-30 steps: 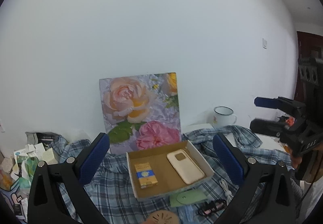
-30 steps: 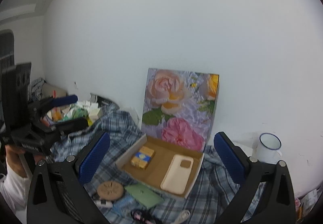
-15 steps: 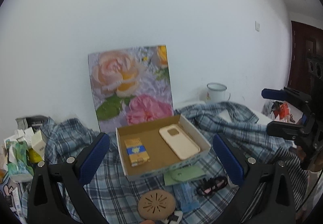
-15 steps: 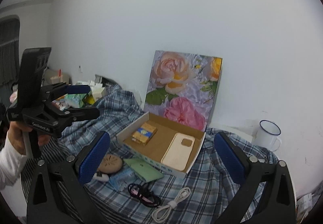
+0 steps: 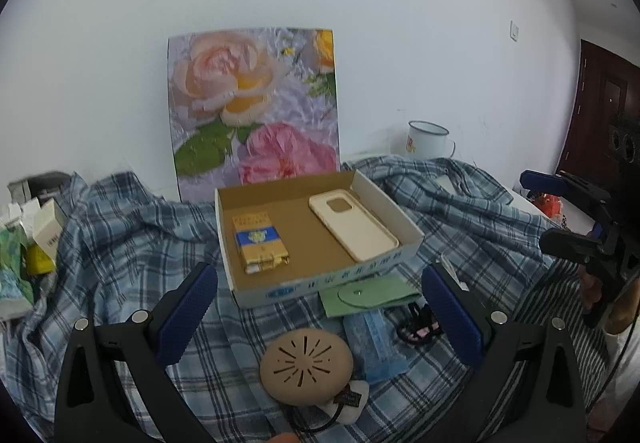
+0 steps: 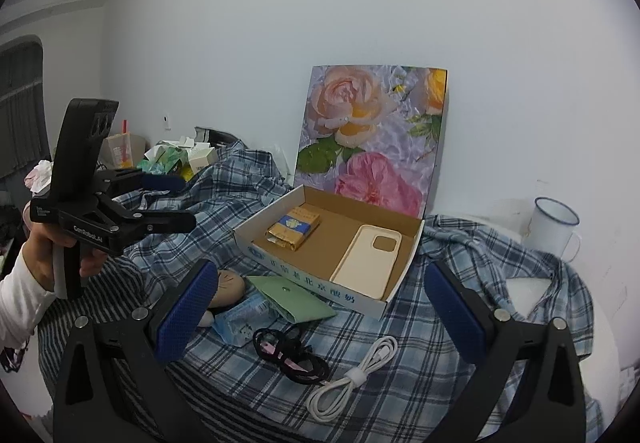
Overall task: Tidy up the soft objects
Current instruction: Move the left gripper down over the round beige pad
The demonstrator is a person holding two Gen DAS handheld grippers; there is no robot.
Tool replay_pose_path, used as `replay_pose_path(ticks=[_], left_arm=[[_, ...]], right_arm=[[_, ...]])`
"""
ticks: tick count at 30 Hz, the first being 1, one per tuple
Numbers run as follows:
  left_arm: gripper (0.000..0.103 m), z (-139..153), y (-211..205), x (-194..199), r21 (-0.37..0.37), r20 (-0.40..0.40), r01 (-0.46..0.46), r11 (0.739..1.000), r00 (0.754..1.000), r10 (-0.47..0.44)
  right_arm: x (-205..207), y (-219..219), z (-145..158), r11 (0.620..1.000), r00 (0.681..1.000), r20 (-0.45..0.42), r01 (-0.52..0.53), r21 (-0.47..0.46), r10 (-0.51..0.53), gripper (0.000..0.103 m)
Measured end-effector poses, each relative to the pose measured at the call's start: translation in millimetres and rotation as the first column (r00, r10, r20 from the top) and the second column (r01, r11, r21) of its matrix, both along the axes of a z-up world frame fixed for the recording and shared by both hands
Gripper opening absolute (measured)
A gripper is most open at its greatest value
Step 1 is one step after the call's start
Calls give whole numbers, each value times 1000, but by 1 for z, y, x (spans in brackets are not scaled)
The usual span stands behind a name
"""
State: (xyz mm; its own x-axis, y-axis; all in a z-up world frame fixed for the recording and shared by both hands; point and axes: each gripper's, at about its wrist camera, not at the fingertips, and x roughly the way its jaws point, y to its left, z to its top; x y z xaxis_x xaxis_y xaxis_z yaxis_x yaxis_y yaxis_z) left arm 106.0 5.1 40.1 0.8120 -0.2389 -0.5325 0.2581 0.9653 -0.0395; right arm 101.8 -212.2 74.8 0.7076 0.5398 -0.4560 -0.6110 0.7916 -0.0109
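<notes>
Phone case (image 5: 354,224) and packet (image 5: 260,239) lay boxed at centre; both claws (image 5: 320,307) (image 6: 320,307) gaped wide, empty; cables (image 6: 352,375), pouch (image 6: 294,299) remained outside.

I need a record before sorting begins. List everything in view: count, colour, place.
Open cardboard box: one, brown inside, centre of cloth.
Cream phone case: one, in box, right.
Yellow-blue packet: one, in box, left.
Rose-print board: one, against wall behind box.
Blue plaid cloth: one, covering surface.
Green pouch: one, before box.
Tan round cushion: one, front.
Blue tissue pack: one, beside cushion.
Black-pink cable: one, front.
White coiled cable: one, front.
White enamel mug: one, right rear.
Left gripper, right gripper: fingers open.
</notes>
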Motion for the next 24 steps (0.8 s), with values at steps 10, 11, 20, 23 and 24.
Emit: replay_pose_path(ticks=[10, 11, 20, 23, 24], left_arm=[[103, -29, 10, 7, -10, -87, 3, 1000, 996, -4], [103, -31, 11, 7, -5, -90, 0, 1000, 996, 0], [103, -61, 21, 20, -17, -190, -10, 1000, 982, 7], [103, -66, 22, 24, -36, -219, -5, 999, 976, -3], [103, -67, 23, 25, -42, -225, -4, 999, 974, -5]], right_arm=[[12, -5, -31, 997, 998, -51, -26, 78, 30, 102], [13, -4, -34, 997, 998, -58, -26, 73, 31, 102], [20, -6, -47, 998, 993, -114, -13, 62, 20, 102], [21, -2, -50, 999, 992, -124, -17, 43, 22, 102], [20, 0, -51, 999, 992, -125, -20, 34, 24, 103]])
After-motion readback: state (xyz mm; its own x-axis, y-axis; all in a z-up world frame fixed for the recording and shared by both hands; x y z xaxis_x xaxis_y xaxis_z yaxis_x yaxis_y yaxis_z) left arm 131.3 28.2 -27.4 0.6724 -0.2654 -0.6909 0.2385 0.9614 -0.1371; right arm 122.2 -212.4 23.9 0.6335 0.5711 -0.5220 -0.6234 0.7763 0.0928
